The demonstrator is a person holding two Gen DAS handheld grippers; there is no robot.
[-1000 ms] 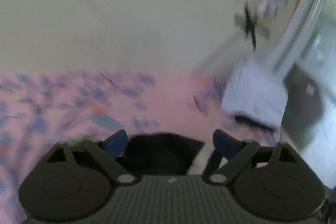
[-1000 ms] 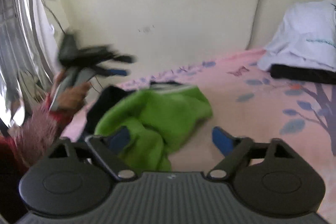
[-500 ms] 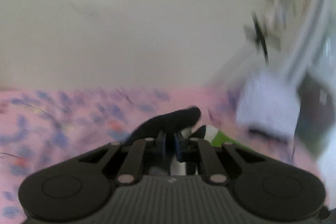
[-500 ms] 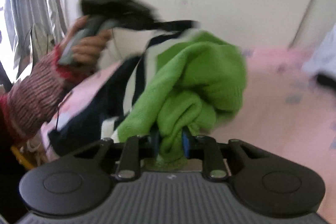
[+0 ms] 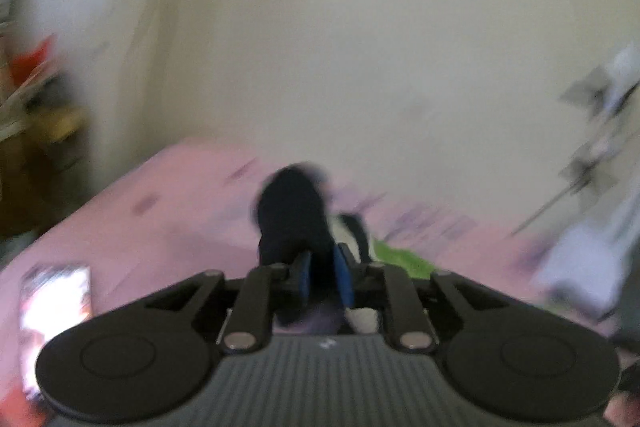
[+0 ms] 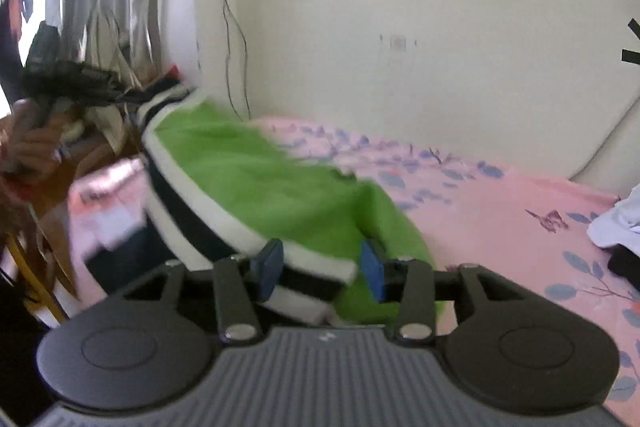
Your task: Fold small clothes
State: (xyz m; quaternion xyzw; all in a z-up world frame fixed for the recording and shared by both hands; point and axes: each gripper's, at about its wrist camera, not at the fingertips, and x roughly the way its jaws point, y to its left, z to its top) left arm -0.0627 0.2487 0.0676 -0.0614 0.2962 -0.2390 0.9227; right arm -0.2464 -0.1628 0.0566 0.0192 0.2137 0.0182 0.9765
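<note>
- Left gripper (image 5: 322,277): blue pads (image 5: 343,279) drawn close, pinching a dark fold of the garment (image 5: 294,211). Clenched on cloth. This view is badly blurred; the grip depth cannot be read.
- Right gripper (image 6: 322,273): pads (image 6: 270,269) stand apart with the striped hem lying between them. Released, or near it; I see no pinch on the cloth.
- Garment, green with black-and-white bands (image 6: 256,183), is stretched in the air from the left gripper (image 6: 60,83), up by the bed's far left corner, down to the right gripper at the near edge. Its lower end sags toward the bed sheet (image 6: 500,211).
- White folded cloth (image 6: 618,219) with something dark beneath it sits at the bed's right edge, well apart.
- A printed packet (image 5: 54,311) lies near the bed's left edge.
- Risk: with the right side slack, the hem may slide out and the garment swing off one corner, bunching instead of spreading flat.
- Risk: the left pinch holds a thick wad, so it could slip under a tug.
- Risk: cords hang on the wall by the far left corner (image 6: 230,27); a raised sleeve might snag there.
</note>
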